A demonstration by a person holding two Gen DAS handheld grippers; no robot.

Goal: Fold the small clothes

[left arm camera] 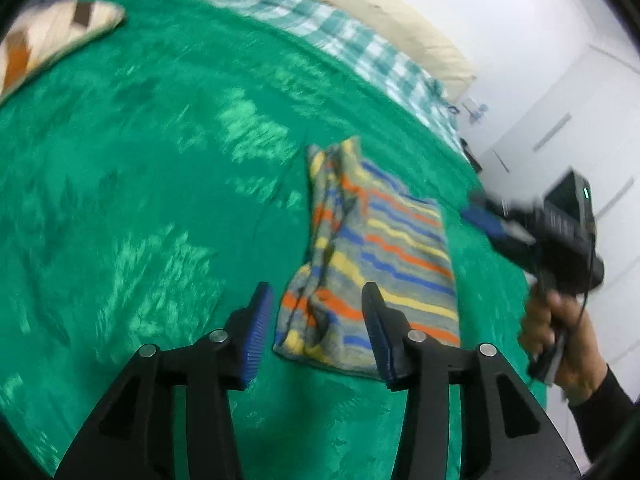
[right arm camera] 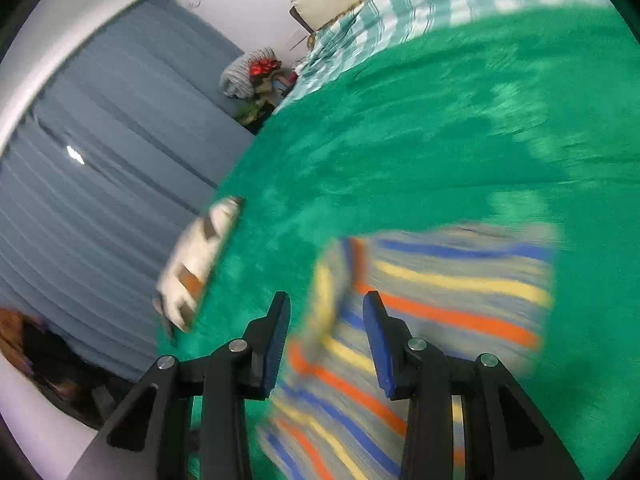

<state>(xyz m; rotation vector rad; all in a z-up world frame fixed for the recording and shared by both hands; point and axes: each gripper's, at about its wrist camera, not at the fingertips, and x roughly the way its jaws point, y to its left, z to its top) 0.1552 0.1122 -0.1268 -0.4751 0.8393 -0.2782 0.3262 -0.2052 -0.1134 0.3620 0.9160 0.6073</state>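
My left gripper [left arm camera: 316, 312] and right gripper [right arm camera: 326, 320] hang with jaws parted and empty over the striped garment [left arm camera: 372, 248], folded at center-right on the green blanket [left arm camera: 140, 160], so this fold looks finished; next probably smoothing or setting aside.

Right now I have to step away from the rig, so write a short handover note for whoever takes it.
Left tool: open, empty, near the near edge of the striped garment.
Right tool: open, empty, over the same garment.
The garment lies folded on the green blanket; a white and brown folded piece lies apart.
Done: the striped fold looks complete.
Left: check it, then any further clothes.
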